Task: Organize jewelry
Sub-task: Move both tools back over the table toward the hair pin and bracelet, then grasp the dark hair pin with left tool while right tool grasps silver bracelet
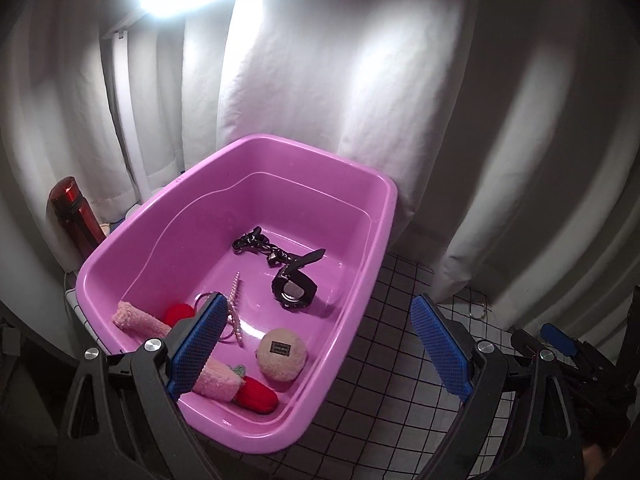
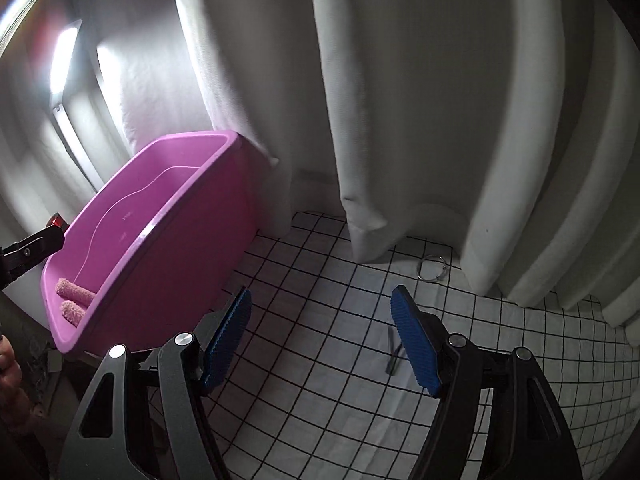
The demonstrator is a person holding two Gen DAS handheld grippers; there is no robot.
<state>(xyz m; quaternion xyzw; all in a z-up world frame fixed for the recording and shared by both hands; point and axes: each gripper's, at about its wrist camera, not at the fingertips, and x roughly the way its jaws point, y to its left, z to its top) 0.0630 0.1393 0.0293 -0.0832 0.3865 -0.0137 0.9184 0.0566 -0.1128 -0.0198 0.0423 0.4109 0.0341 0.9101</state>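
A: Start from the pink tub (image 1: 384, 208) and work rightward. What's in it?

B: On its near-left side lie plush pieces, a pink roll (image 1: 138, 319) and a red-and-pink knit (image 1: 256, 398), with a round beige puff (image 1: 282, 354) right of them. A pearl strand (image 1: 236, 308) runs up the middle of the floor. Further in sit a black watch (image 1: 294, 290) and, behind it, a black chain (image 1: 260, 246).

A: And the left claw (image 1: 316, 346)?

B: Spread wide, holding nothing. Its left pad hangs over the tub's near edge; its right pad is outside the tub, over the checked cloth (image 1: 384, 344). It tilts down toward the tub.

A: What remains out?

B: Right of the tub, near the curtain (image 2: 400, 120), a thin metal ring (image 2: 431, 268) lies on the cloth. A small dark bar (image 2: 394, 354) rests closer, just beside the right claw (image 2: 322, 334).

A: That claw's state?

B: Also spread, empty, poised low over the cloth right of the tub, angled slightly downward.

A: So the ring looks like the next pick?

B: I'd judge so. It's thin and flat, so the pads should straddle one edge and press to the cloth before closing, or it may slip. The cloth could bunch, so close gently.
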